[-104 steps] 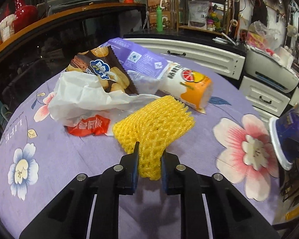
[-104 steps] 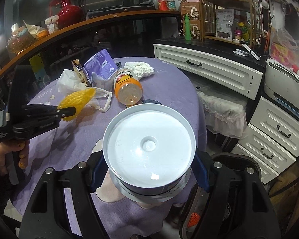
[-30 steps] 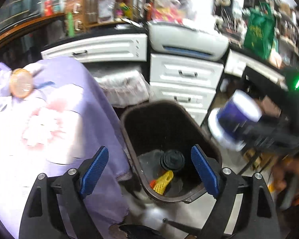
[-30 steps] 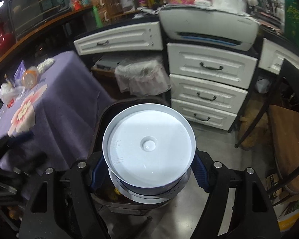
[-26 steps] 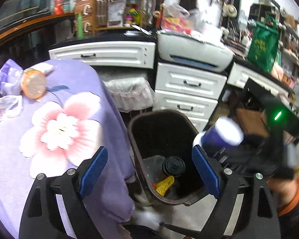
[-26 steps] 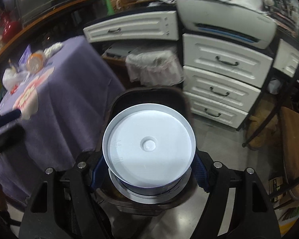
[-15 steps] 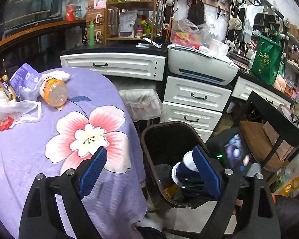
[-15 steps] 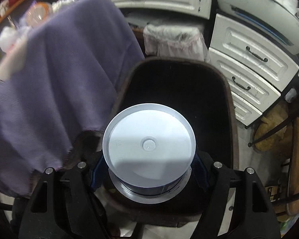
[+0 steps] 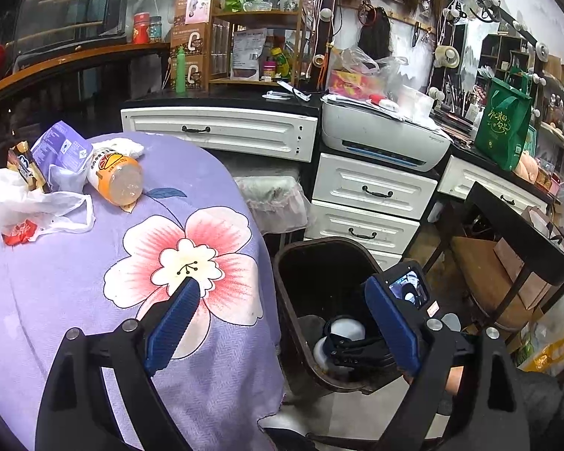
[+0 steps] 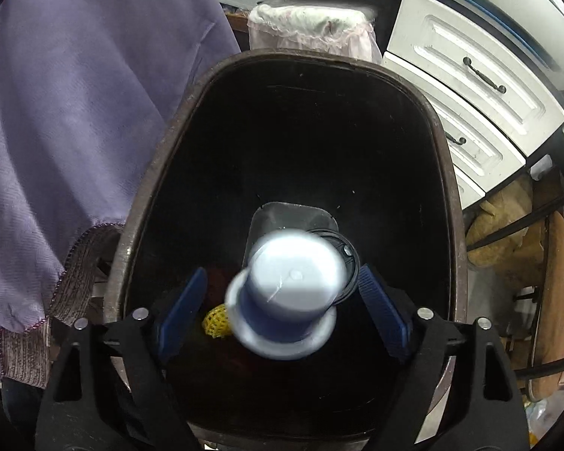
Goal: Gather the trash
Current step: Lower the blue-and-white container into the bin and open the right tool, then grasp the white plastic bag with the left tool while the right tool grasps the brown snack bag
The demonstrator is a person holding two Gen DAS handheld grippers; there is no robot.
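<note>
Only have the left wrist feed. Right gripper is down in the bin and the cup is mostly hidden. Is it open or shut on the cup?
Observer: Open. In the right wrist view the right gripper has a gap on each side of the cup. The cup is motion-blurred, so it is probably dropping.
Operator: What's under it?
Observer: A black lid lies on the bottom of the bin, partly behind the cup.
Operator: Foam net in there?
Observer: Yes, a yellow foam net shows at the bottom, just left of the cup.
</note>
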